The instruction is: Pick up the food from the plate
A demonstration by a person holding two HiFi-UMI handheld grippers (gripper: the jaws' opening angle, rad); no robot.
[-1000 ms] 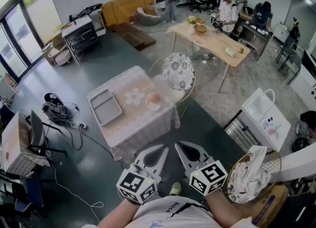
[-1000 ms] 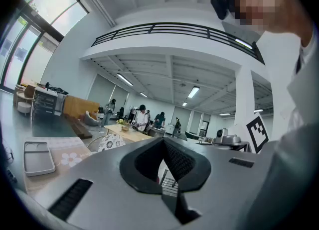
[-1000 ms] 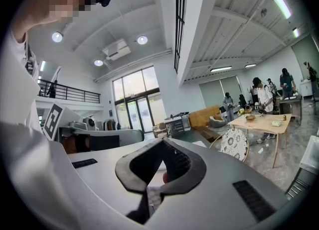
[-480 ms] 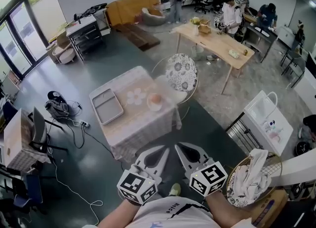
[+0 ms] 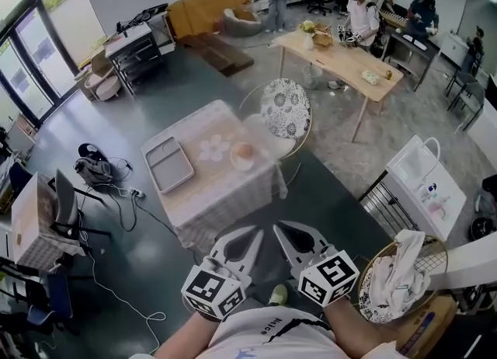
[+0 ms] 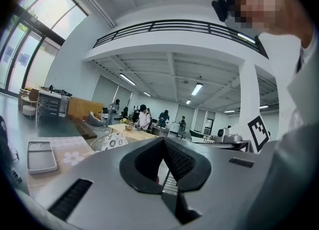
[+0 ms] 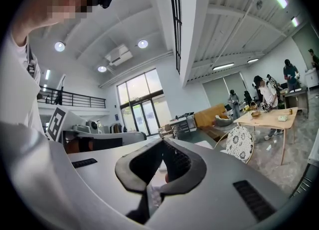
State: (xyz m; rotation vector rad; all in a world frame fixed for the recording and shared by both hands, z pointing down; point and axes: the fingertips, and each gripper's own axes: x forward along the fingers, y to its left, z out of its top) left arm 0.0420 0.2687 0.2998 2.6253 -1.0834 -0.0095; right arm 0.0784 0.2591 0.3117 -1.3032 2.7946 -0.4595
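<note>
A round orange-brown food item (image 5: 244, 150) sits on a small white plate (image 5: 242, 165) at the right side of a cloth-covered table (image 5: 203, 194) in the head view. Both grippers hang low and close to the person's body, well short of the table. My left gripper (image 5: 258, 231) is shut with nothing between its tips, and my right gripper (image 5: 277, 228) beside it is shut and empty too. The left gripper view has the closed jaws (image 6: 163, 140) pointing toward the table, and the right gripper view has its closed jaws (image 7: 163, 142) doing the same. The jaws hide the plate in both gripper views.
A grey tray (image 5: 171, 165) lies on the table's left half, next to a flower print (image 5: 211, 148). A patterned round chair (image 5: 285, 109) stands behind the table. A wire basket with cloth (image 5: 396, 280) is at my right. Cables and a bag (image 5: 95, 169) lie on the floor to the left.
The head view has shifted slightly, so the table sits a little higher and further right. Both grippers keep their place and stay shut. People in the background have moved.
</note>
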